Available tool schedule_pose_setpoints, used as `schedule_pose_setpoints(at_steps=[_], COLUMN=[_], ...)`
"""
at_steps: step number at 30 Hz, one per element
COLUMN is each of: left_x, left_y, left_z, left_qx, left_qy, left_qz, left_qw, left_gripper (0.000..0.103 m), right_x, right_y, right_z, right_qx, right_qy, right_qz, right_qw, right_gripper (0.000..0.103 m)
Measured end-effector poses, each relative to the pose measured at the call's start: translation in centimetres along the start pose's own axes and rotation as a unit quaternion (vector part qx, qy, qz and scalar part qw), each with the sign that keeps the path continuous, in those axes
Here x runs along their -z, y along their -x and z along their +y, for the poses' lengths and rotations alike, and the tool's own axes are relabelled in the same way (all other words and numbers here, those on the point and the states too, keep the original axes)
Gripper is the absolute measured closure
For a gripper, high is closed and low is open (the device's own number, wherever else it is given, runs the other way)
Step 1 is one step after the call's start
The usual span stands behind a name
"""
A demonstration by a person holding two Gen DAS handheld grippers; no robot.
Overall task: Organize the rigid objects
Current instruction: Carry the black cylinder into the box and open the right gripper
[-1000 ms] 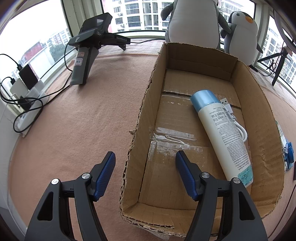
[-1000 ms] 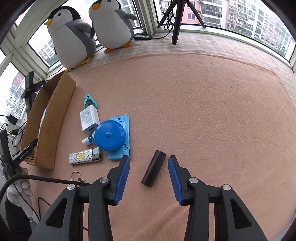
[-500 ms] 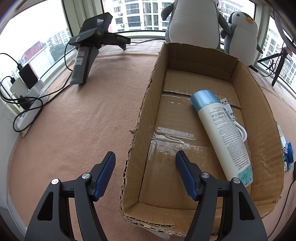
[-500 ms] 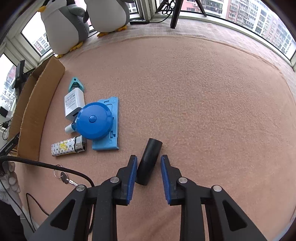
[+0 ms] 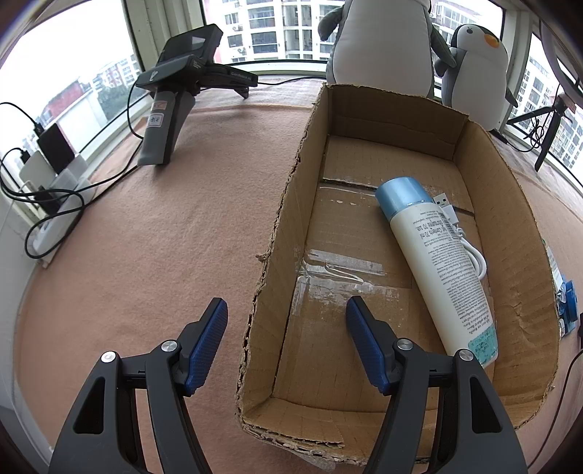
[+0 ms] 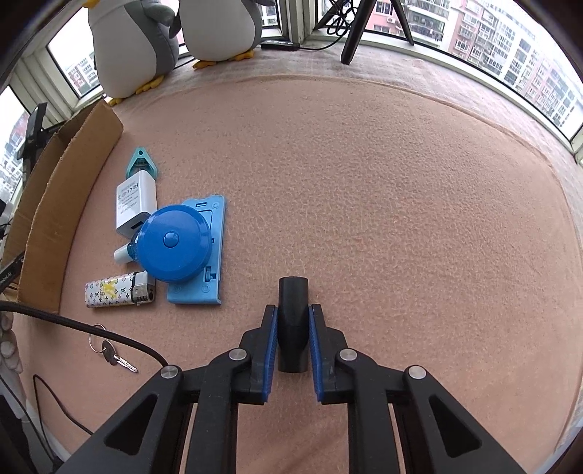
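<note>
My right gripper (image 6: 292, 310) is closing, and its blue pads press on both sides of a black cylinder (image 6: 293, 291) that lies on the pink cloth. To its left lie a round blue tape measure (image 6: 173, 248) on a flat blue plate (image 6: 215, 255), a white charger (image 6: 135, 200), a patterned lighter (image 6: 116, 293) and a teal clip (image 6: 141, 162). My left gripper (image 5: 285, 302) stands open astride the left wall of the cardboard box (image 5: 510, 204), touching nothing. Inside the box lie a white bottle with a blue cap (image 5: 437, 255) and a white USB cable (image 5: 470, 248).
Two plush penguins (image 6: 135, 43) and a tripod (image 6: 357, 29) stand along the window sill. A black device on a stand (image 5: 175, 102) and a power strip with cables (image 5: 47, 189) sit left of the box. Keys (image 6: 109, 353) and a black cable (image 6: 91, 328) lie near my right gripper.
The right gripper's jaws have closed onto the black cylinder, which now points straight away from me between the pads. The left gripper has not moved.
</note>
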State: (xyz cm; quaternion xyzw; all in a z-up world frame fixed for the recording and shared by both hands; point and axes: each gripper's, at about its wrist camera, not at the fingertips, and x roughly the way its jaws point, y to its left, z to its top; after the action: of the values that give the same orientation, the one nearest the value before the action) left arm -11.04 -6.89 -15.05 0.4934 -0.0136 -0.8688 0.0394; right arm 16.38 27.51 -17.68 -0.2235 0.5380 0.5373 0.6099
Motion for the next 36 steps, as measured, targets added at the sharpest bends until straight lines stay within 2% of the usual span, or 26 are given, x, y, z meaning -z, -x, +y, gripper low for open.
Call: schedule_pose_setpoints(at_steps=[9,18,28,36], left_x=[0.0,0.0,0.0,0.1], left_y=[0.0,0.0,0.0,0.0], left_z=[0.0,-0.1,-0.1,-0.1], left_qx=[0.0,0.002,0.004,0.004], left_qy=[-0.001,0.001,0.001,0.001], left_qz=[0.0,0.0,-0.001,-0.001], left_qw=[1.0,1.0,1.0,1.0], left_gripper=[0.035,0.035,0.035,0.035], right_x=[-2.2,-5.3,-7.7,-8.4], right_y=[2.8,5.1,5.2,3.3], right_z=[1.7,7.4,16.2,21.0], right_qx=[-0.012,-0.052,-0.118,-0.152], right_qy=[0.005,0.046,0.109,0.127], right_qz=[-0.045,-0.092,-0.102,-0.08], right_qw=[0.999,0.993,0.982,0.977], right_gripper=[0.088,0.088,0.088,0.088])
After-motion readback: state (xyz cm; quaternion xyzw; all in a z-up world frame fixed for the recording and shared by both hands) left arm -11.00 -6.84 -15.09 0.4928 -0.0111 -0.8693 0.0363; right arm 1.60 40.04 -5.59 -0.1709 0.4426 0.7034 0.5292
